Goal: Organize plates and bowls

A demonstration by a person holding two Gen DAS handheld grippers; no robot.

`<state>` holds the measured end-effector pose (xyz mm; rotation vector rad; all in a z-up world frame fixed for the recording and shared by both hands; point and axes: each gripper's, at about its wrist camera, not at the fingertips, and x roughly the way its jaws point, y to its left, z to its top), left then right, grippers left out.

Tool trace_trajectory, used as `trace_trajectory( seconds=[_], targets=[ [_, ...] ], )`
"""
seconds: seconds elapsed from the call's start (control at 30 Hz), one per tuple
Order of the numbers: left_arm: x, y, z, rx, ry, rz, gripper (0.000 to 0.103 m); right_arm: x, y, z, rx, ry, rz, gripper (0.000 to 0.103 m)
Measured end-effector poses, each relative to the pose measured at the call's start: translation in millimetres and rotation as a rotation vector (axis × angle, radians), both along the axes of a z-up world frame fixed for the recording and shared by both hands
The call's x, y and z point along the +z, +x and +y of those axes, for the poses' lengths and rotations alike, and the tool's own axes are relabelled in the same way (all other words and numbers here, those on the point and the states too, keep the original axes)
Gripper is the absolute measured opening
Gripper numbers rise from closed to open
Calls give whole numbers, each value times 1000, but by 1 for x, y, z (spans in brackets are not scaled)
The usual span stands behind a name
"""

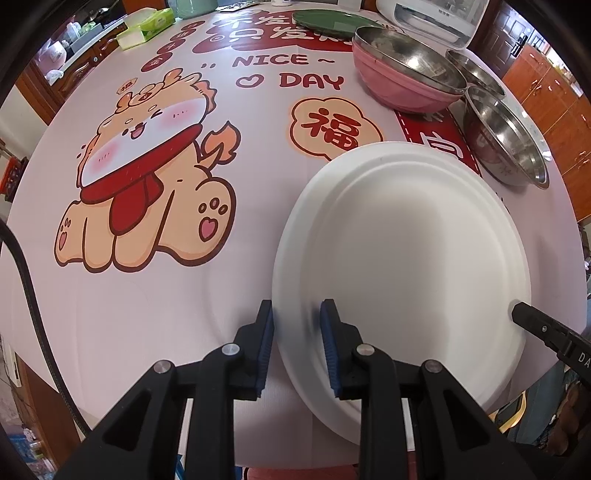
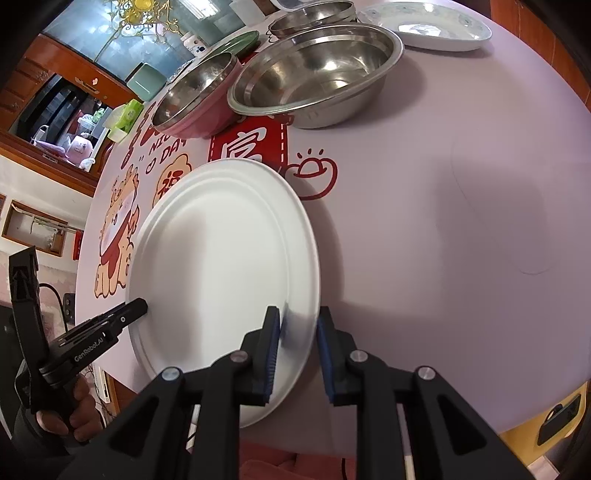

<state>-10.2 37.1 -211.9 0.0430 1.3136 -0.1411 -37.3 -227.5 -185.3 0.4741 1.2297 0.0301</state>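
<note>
A big white plate (image 1: 402,266) (image 2: 221,266) lies low over the near part of the printed tablecloth (image 1: 147,295), with a shadow under it. My left gripper (image 1: 297,321) straddles the plate's left rim, one blue pad outside the edge and one on the inner slope, pinching the rim. Across the plate, my right gripper (image 2: 298,325) pinches the opposite rim the same way. One finger of the right gripper (image 1: 521,310) shows at the plate's far side in the left wrist view. The left gripper (image 2: 136,308), held by a hand, shows in the right wrist view.
Behind the plate stand a pink bowl with a steel bowl nested in it (image 1: 402,88), a large steel bowl (image 2: 314,74) and a smaller steel bowl (image 1: 472,70). A green plate (image 1: 332,22), a patterned white plate (image 2: 428,26) and a tissue box (image 1: 147,26) sit farther back.
</note>
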Motion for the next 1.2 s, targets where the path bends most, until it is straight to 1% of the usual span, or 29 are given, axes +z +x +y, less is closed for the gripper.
trace_trajectory(
  seconds=[0.17, 0.27, 0.3, 0.33, 0.37, 0.4, 0.43, 0.47, 0.53, 0.6, 0.8, 1.0, 1.2],
  targets=[
    [0, 0, 0, -1, -2, 1, 24, 1, 0, 2, 9, -17, -2, 21],
    [0, 0, 0, -1, -3, 0, 27, 1, 0, 2, 4, -13, 0, 21],
    [1, 0, 0, -1, -4, -2, 29, 1, 0, 1, 2, -14, 0, 25],
    [1, 0, 2, 0, -5, -3, 31, 1, 0, 1, 1, -14, -2, 31],
    [1, -1, 2, 0, -5, -5, 32, 2, -1, 1, -2, -14, -7, 34],
    [2, -2, 4, 0, -7, -9, 33, 3, -1, 1, -4, -17, -9, 39],
    [3, -2, 4, 2, -7, -14, 36, 4, -1, 0, -8, -19, -12, 42],
    [4, -2, 5, 5, -3, -16, 38, 5, -2, -1, -12, -19, -16, 44],
    [5, -2, 8, 14, 4, -20, 52, 6, -3, -2, -18, -18, -24, 45],
    [8, -2, 10, 21, 9, -30, 56, 7, -4, -2, -25, -20, -27, 45],
    [25, 1, 15, 15, 27, -72, 57, 19, -8, -7, -61, -34, -60, 45],
    [50, 11, 19, -29, -16, -119, 57, 49, -15, -15, -136, -69, -149, 45],
    [70, 19, 27, -68, -37, -164, 57, 71, -20, -16, -193, -92, -212, 45]
  ],
)
